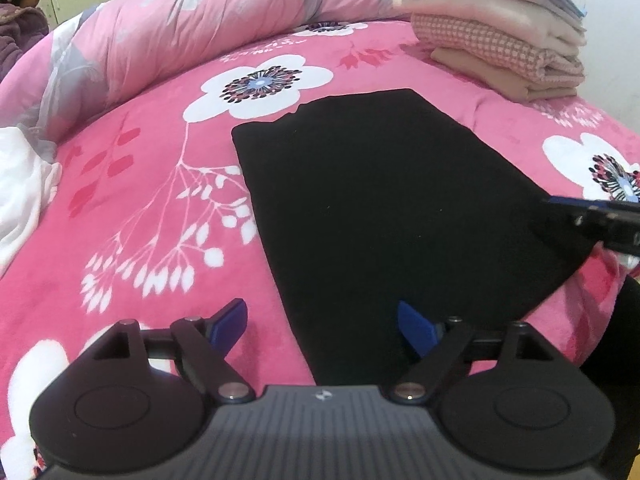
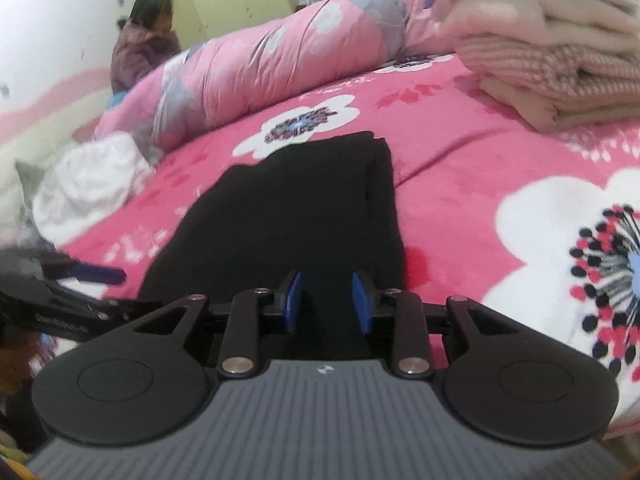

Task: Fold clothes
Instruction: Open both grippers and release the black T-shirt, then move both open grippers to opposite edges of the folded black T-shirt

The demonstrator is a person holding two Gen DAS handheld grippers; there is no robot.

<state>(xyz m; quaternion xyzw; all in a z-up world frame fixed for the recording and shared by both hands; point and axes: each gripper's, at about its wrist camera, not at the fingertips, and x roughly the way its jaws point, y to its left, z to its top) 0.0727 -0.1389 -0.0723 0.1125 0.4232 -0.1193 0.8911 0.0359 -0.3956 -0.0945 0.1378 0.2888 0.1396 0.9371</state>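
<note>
Right now I have the black garment (image 1: 384, 208) lying flat on the pink flowered bedspread (image 1: 152, 208), already folded into a long narrow panel that runs away from me toward the rolled pink quilt (image 1: 208, 28) at the far side of the bed. My left gripper (image 1: 322, 326) is released, its blue pads spread wide: one pad sits over bare bedspread just off the garment's left edge, the other over the near end of the black cloth, and I see no fabric pinched between them. My right gripper (image 2: 327, 300) stands over the near right end of the garment with its jaws drawn fairly close together; a narrow gap shows between the blue pads, and black cloth lies below that gap, but I cannot tell whether any of it is caught between them. In the left wrist view the right gripper reaches in from the right edge at the garment's right border. A stack of folded clothes (image 1: 504, 36) rests near the far right corner, well apart from the garment. A crumpled white cloth (image 2: 96, 184) lies off to the left, near the quilt. A person (image 2: 144, 44) sits beyond the bed.
</note>
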